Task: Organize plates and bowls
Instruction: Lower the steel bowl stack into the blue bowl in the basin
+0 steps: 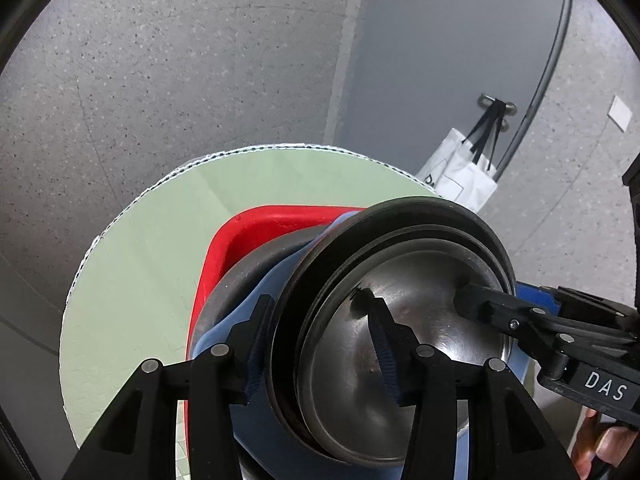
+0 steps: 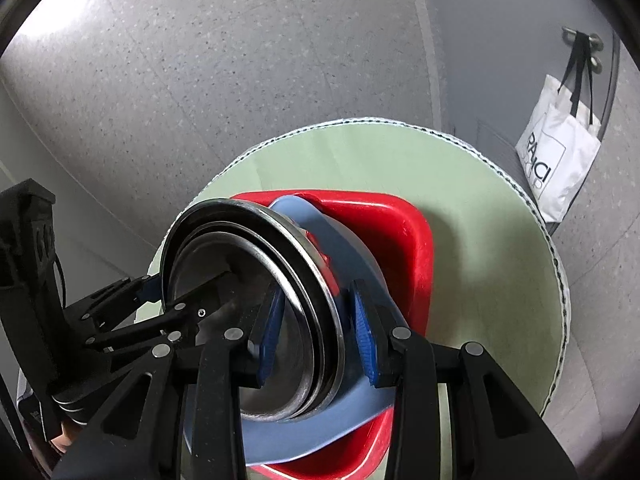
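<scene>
Gripping opposite rims, the left gripper (image 1: pixel 324 344) and right gripper (image 2: pixel 316 332), jaws partly closed, carry nested steel bowls (image 1: pixel 400 300) over a red basin (image 2: pixel 412 240); lowering level should prevent slipping.

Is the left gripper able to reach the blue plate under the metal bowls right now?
Probably not directly. The left gripper is clamped on the rims of the nested metal bowls, which cover most of the blue plate in the red basin.
</scene>
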